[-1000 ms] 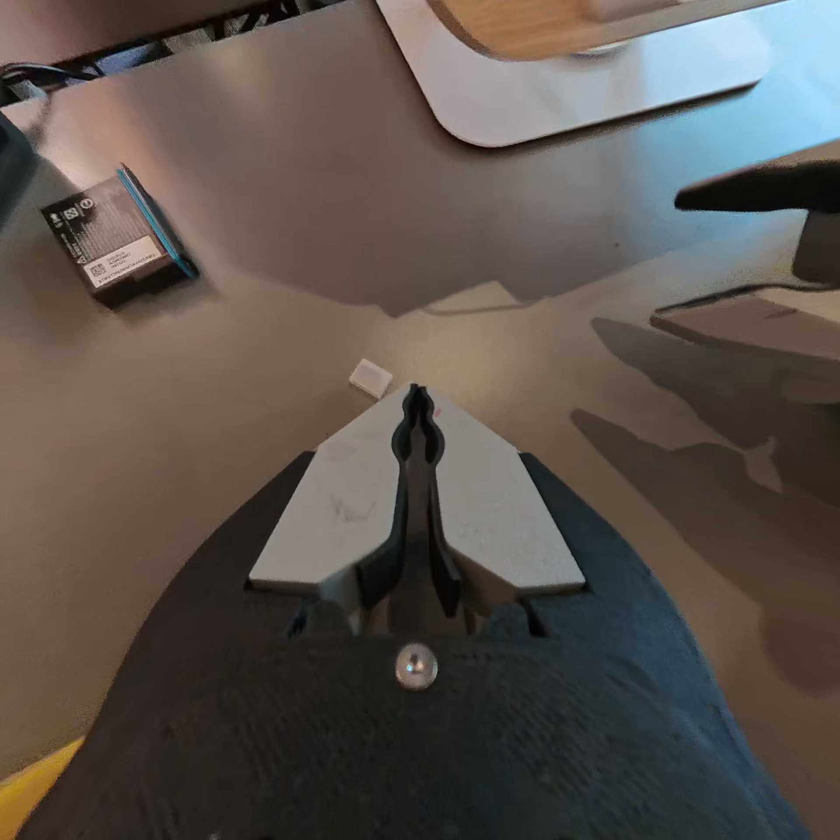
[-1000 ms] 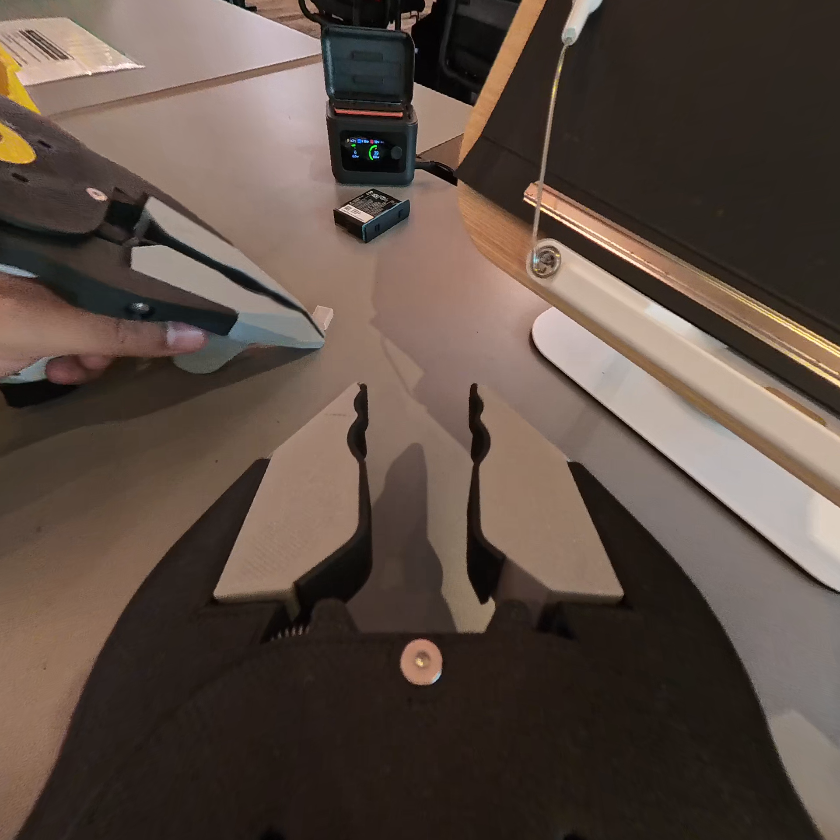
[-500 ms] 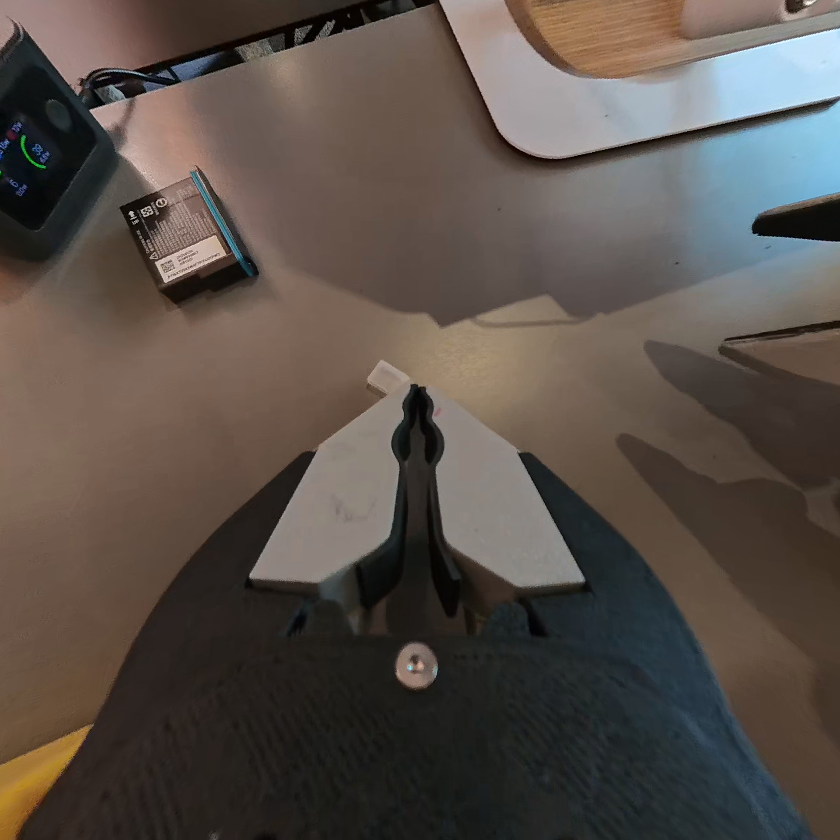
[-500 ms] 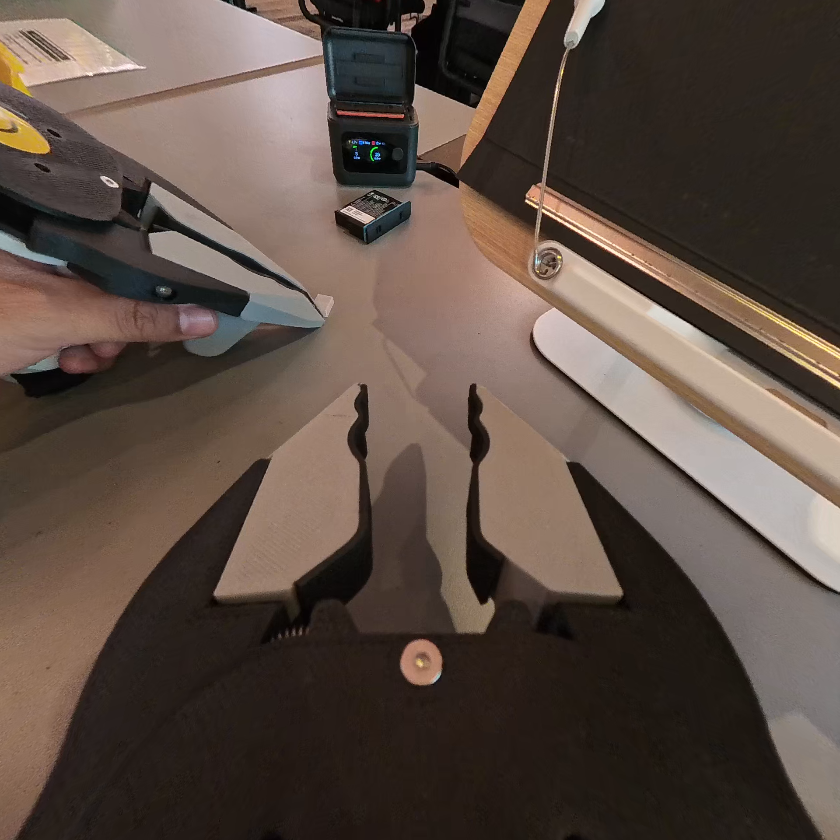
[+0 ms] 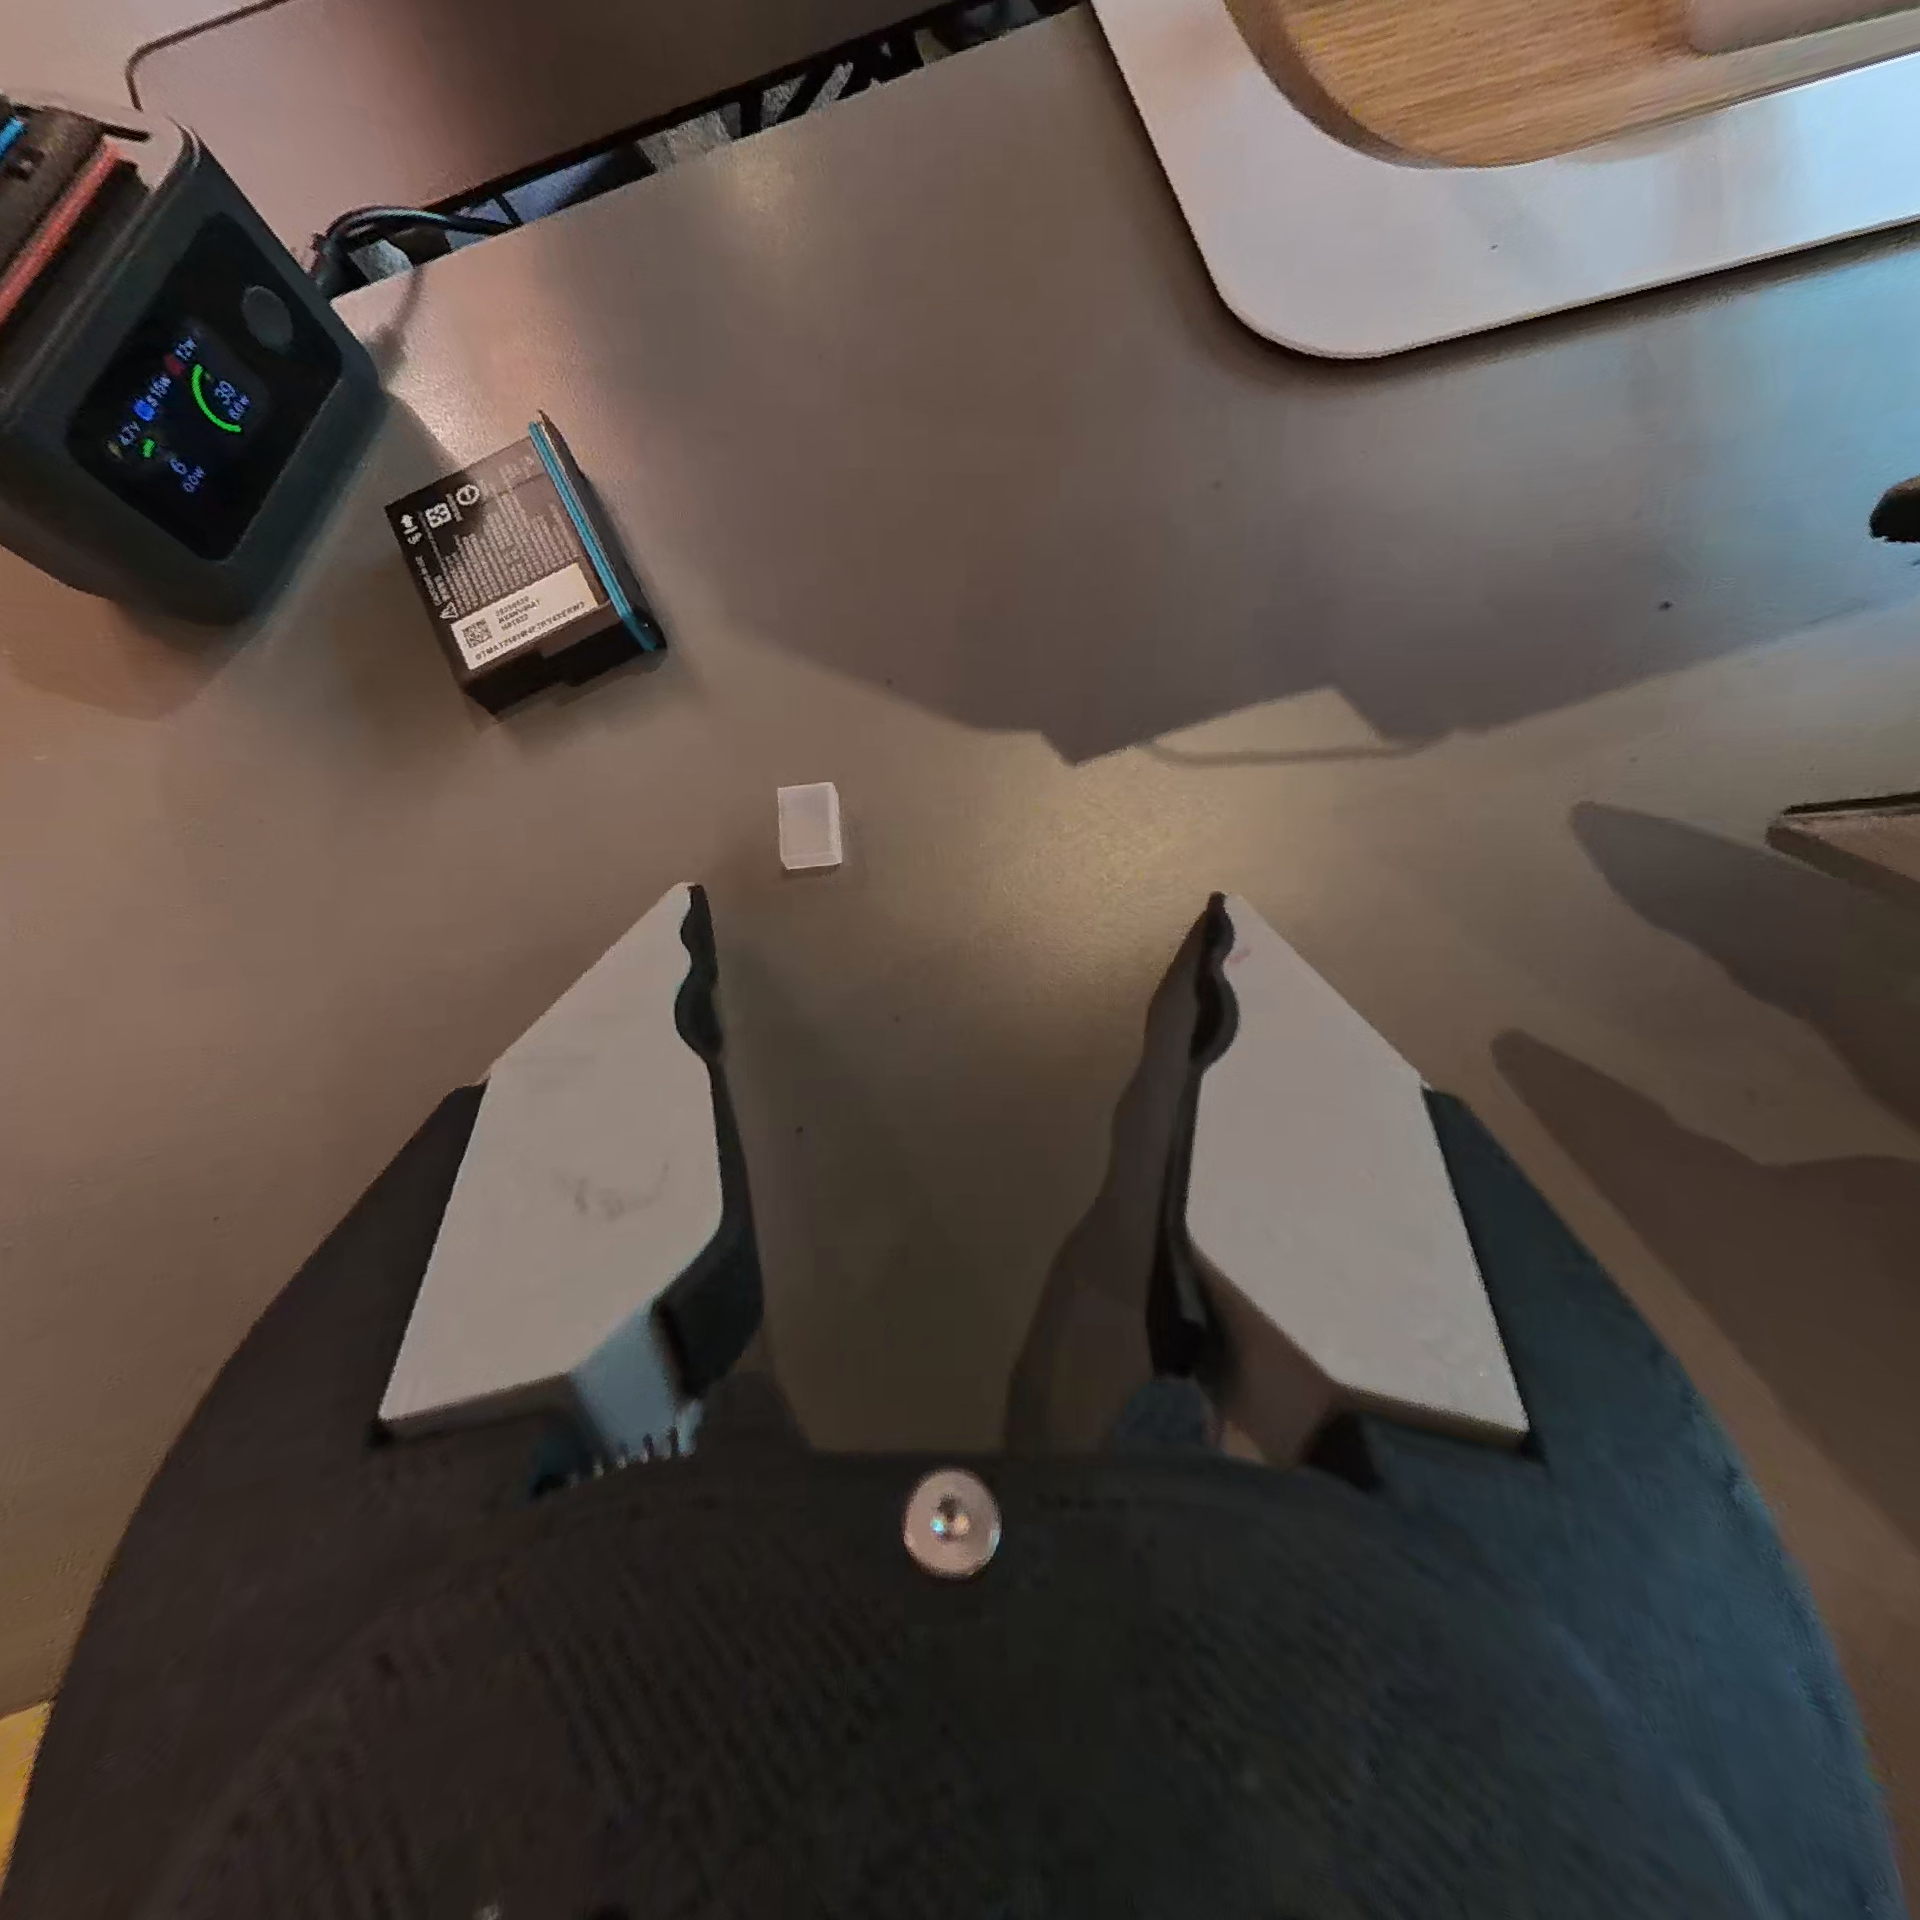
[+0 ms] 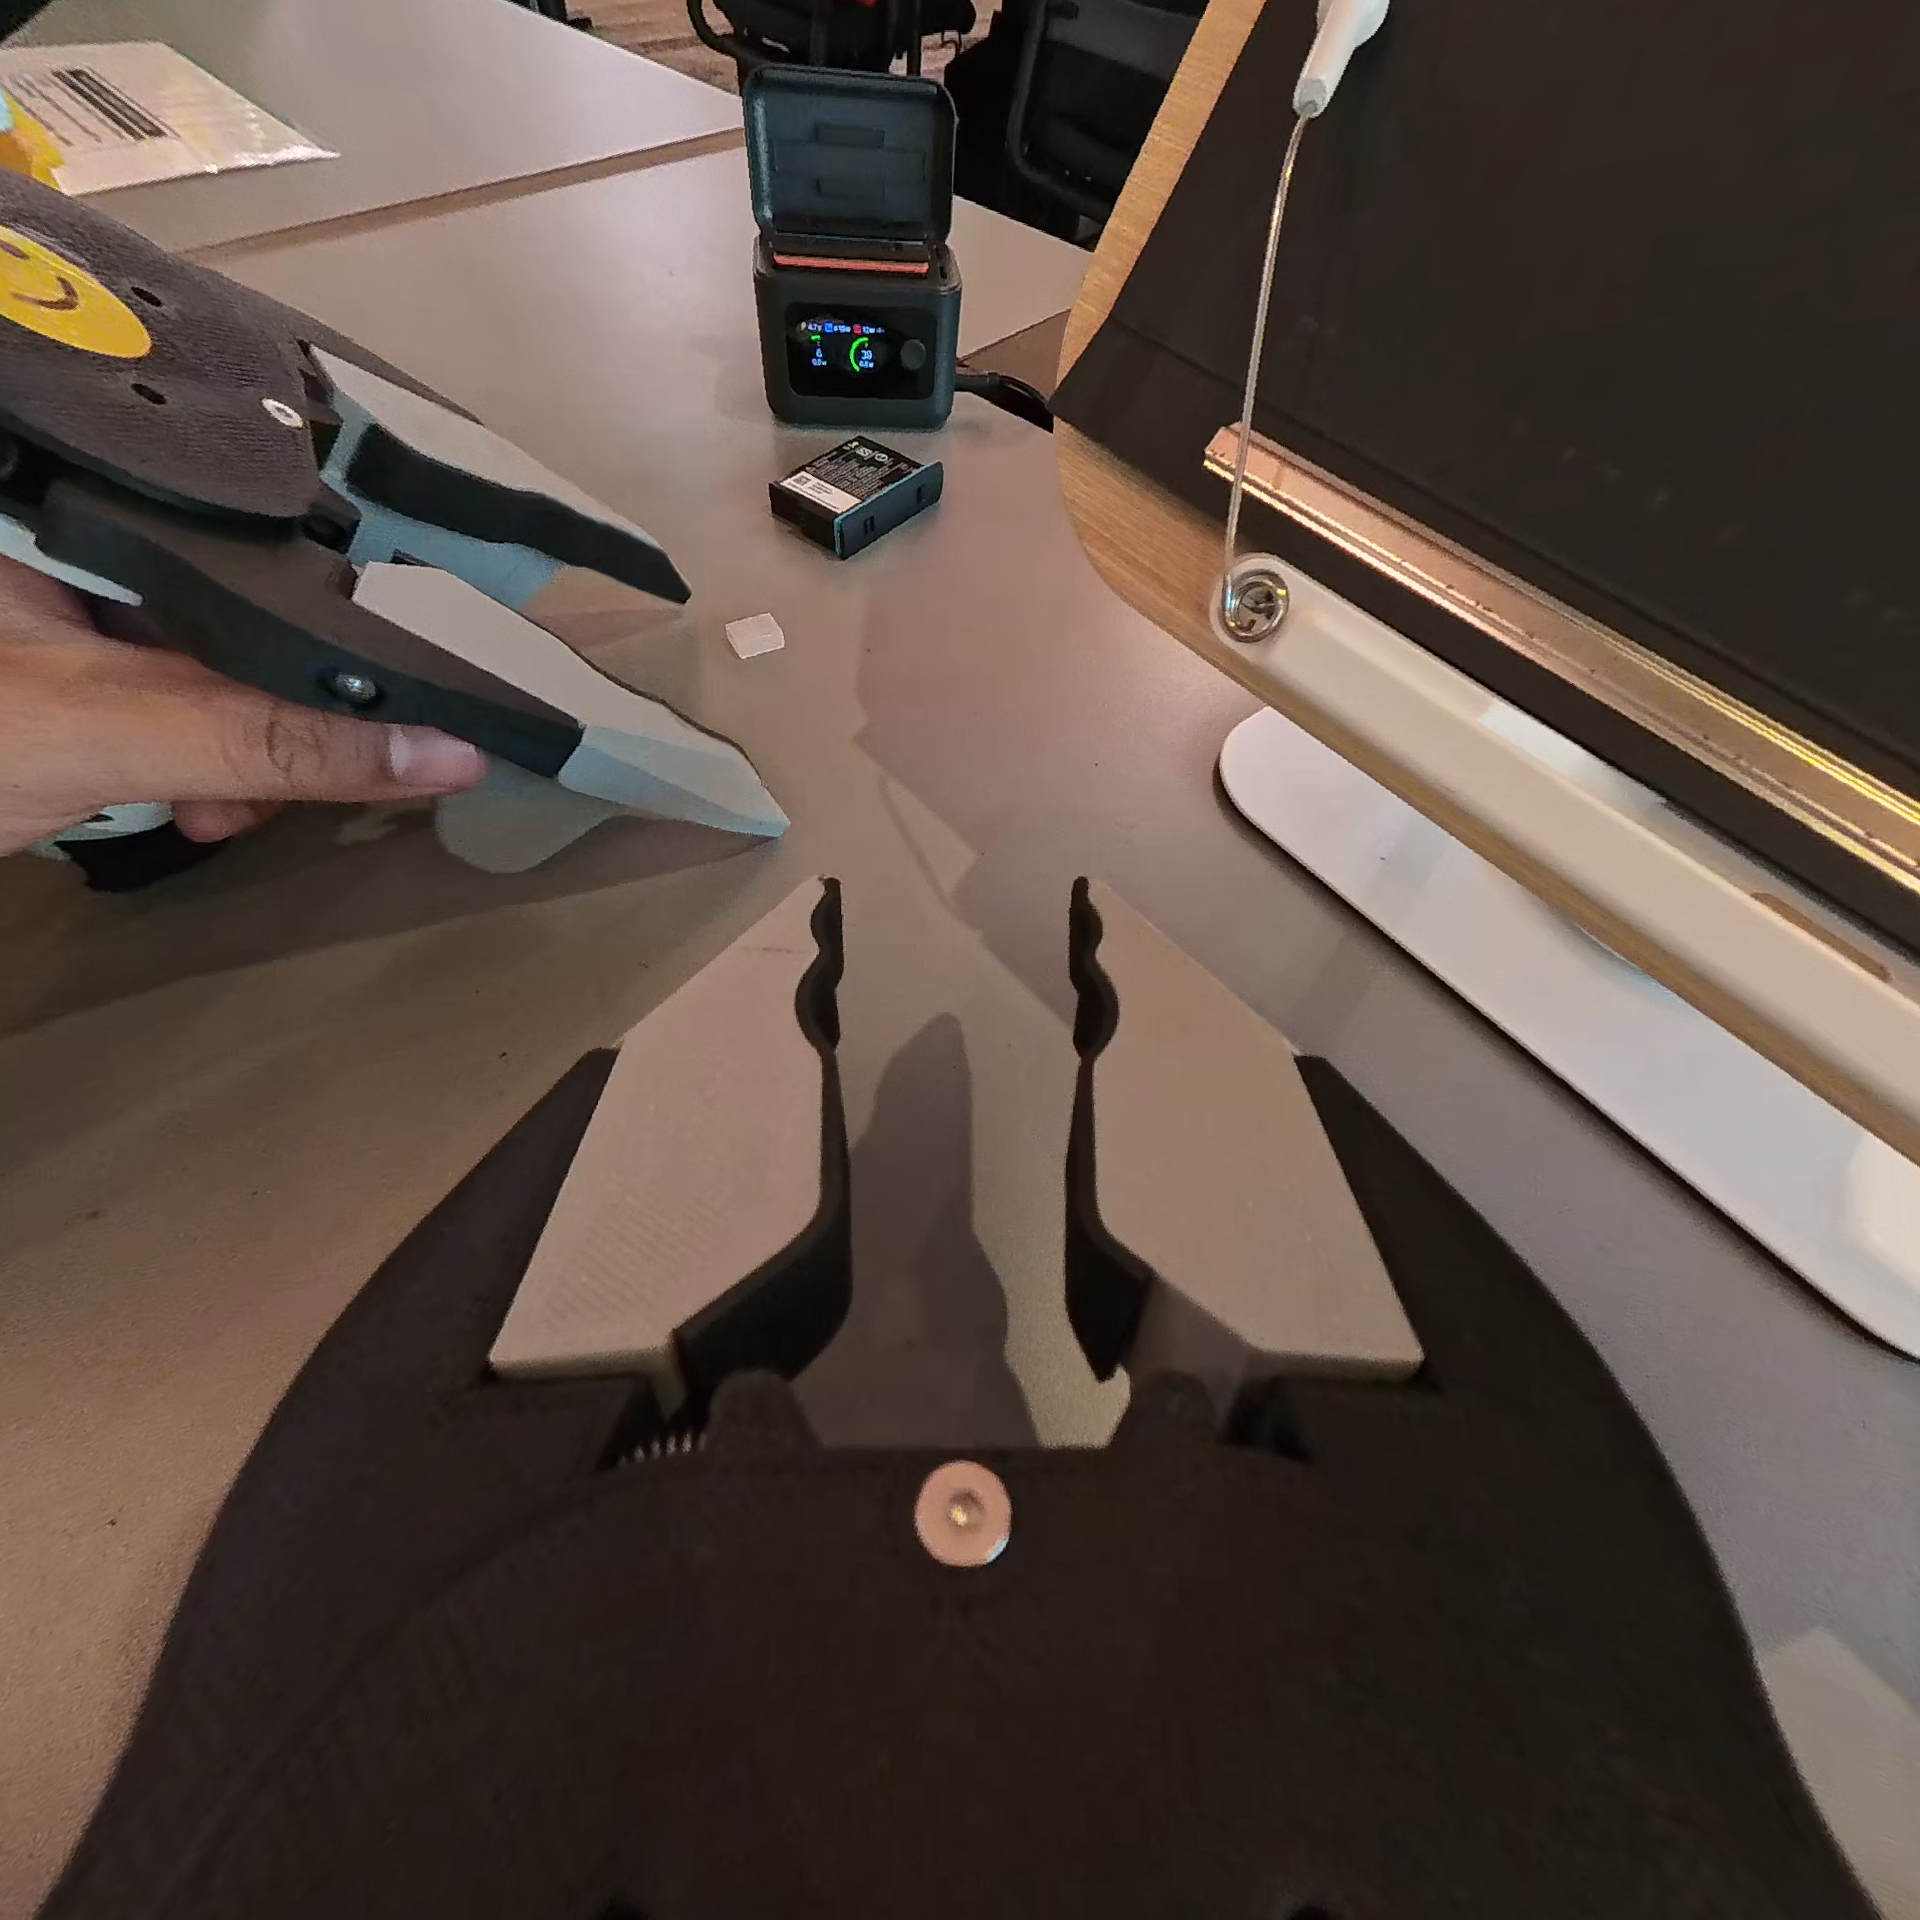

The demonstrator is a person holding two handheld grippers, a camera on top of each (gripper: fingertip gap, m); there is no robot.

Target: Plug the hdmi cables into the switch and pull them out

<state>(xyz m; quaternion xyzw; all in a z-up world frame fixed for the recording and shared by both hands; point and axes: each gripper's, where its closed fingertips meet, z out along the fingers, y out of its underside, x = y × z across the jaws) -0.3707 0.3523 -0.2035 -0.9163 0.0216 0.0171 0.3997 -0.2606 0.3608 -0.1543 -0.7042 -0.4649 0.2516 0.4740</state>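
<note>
No HDMI cable or switch shows in either view. My left gripper (image 5: 954, 904) is open and empty, low over the grey table (image 5: 935, 468). A small white plastic cap (image 5: 809, 824) lies just ahead of its left fingertip. In the right wrist view the left gripper (image 6: 732, 712) is at the left, held by a hand (image 6: 208, 748), with the cap (image 6: 755, 635) beyond it. My right gripper (image 6: 951, 888) is open and empty over the table, its tips just right of the left gripper's near fingertip.
A black battery (image 5: 520, 566) (image 6: 857, 494) lies beside a dark charger case with a lit screen (image 5: 166, 416) (image 6: 854, 343). A monitor with a wood edge (image 6: 1455, 416) on a white base (image 5: 1455, 239) (image 6: 1558, 1039) fills the right. A paper (image 6: 135, 114) lies far left.
My left gripper has opened wide from shut and the white cap now lies free ahead of it. The view has shifted so the charger case shows more. The right gripper has not moved.
</note>
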